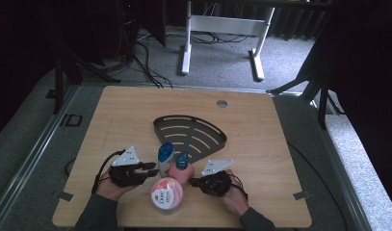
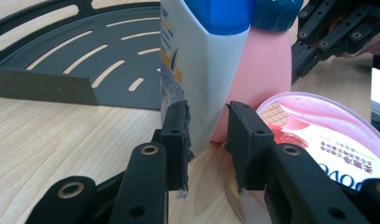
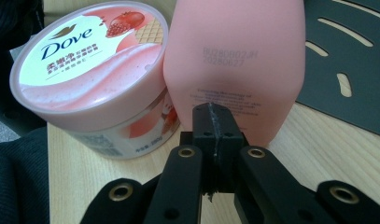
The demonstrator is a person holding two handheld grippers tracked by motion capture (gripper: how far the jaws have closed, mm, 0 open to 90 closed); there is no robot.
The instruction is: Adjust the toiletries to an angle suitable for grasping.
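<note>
My left hand-held gripper (image 2: 206, 140) is open, and the white bottle (image 2: 201, 70) stands straight up right in front of it, its bottom edge just at the jaw tips. My right hand-held gripper (image 3: 214, 128) is closed on nothing, its tip close to the pink bottle (image 3: 234, 60). The tub (image 1: 166, 194) sits nearest me, in front of the white bottle. The pink bottle is beside it, the tray (image 1: 208, 144) behind it. The bottle tops are cut off up close.
</note>
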